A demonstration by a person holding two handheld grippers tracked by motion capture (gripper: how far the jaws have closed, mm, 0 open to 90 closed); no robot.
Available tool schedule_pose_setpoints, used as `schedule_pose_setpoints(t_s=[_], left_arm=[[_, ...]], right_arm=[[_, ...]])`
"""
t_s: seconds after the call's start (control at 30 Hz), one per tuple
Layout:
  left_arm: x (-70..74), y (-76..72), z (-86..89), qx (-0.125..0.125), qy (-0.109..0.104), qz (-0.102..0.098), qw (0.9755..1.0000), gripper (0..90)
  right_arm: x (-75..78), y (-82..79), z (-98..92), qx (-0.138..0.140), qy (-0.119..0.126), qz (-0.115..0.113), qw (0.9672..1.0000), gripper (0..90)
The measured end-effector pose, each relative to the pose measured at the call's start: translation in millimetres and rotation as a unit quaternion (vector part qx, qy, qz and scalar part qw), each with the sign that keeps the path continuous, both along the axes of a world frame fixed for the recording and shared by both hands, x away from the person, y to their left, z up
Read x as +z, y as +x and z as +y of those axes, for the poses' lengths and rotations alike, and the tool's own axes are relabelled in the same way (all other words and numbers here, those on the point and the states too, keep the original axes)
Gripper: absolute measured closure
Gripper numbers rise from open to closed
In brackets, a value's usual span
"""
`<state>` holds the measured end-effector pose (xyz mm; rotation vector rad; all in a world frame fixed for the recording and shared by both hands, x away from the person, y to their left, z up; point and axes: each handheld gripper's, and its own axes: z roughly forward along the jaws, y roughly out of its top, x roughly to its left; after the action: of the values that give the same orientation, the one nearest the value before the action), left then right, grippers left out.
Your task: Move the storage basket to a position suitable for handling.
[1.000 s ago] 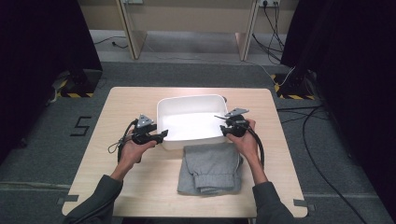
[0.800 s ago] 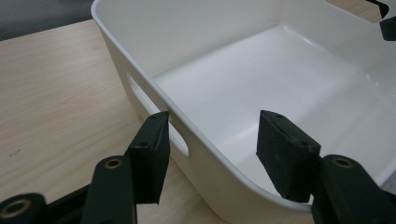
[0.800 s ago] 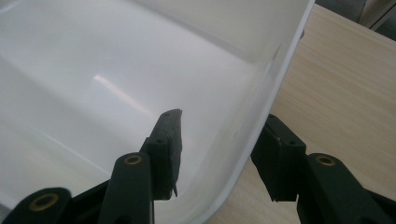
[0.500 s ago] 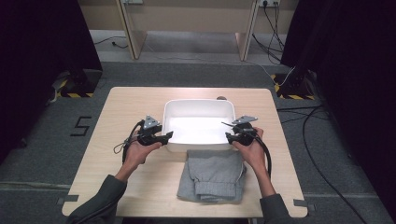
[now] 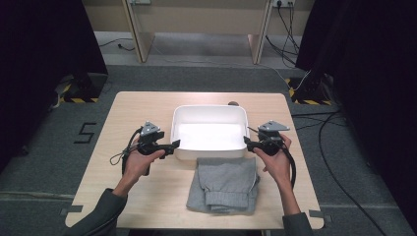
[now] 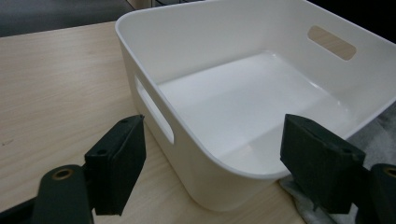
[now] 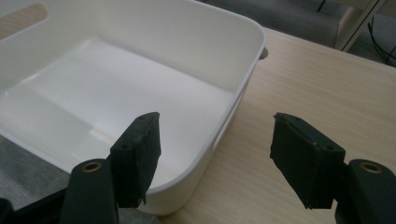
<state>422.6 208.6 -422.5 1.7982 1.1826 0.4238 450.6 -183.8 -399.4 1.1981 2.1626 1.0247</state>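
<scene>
Now, bin: the white plastic bin (image 5: pixel 209 132) sits mid-table, empty, its near wall touching the folded grey sweatpants (image 5: pixel 225 184)
Change: a second ago it stood nearer the person, over the garment's top edge; it has been slid away
Left gripper (image 5: pixel 173 144): jaws just opened, straddling the bin's near left corner, pads off the wall
Right gripper (image 5: pixel 247 142): likewise just opened, nothing clamped
Meaning: the bin seems placed and released; the sweatpants probably go in next
Writing: a "5" (image 5: pixel 83 132) marked on the floor left of the wooden table (image 5: pixel 137 105)

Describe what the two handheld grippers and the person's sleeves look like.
Both the left gripper and the right gripper are black, with blocky rectangular jaws, a grey three-cornered plate on top and a trailing black cable. Brass-coloured rivets mark the jaw arms. The sleeves are dark grey.
</scene>
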Motion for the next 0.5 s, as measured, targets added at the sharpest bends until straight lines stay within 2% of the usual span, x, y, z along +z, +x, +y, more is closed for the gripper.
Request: schedule_pose_setpoints(t_s=[0.07,0.1,0.2,0.23,0.37,0.5], left_arm=[[1.2,-5.6,2.5,0.002,-0.004,-0.003,1.0000,21.0],[2.5,-11.2,5.5,0.001,-0.007,-0.005,1.0000,20.0],[4.0,-17.2,8.2,-0.001,-0.013,-0.006,0.9999,20.0],[5.6,-23.8,10.8,-0.002,-0.017,-0.010,0.9998,19.8],[5.9,-33.4,13.2,-0.006,-0.018,-0.013,0.9997,19.6],[4.3,-43.7,14.2,-0.010,-0.021,-0.014,0.9996,19.6]], right_arm=[[0.8,-2.0,-2.7,-0.003,0.005,0.002,1.0000,33.4],[1.3,-5.9,-8.9,-0.007,0.016,0.003,0.9998,33.3],[1.6,-9.5,-14.0,-0.007,0.018,0.003,0.9998,33.1],[2.5,-13.9,-18.4,-0.009,0.020,-0.001,0.9998,33.1],[3.8,-19.3,-25.1,-0.014,0.022,-0.003,0.9997,33.1],[2.0,-26.9,-33.0,-0.014,0.034,0.001,0.9993,33.1]])
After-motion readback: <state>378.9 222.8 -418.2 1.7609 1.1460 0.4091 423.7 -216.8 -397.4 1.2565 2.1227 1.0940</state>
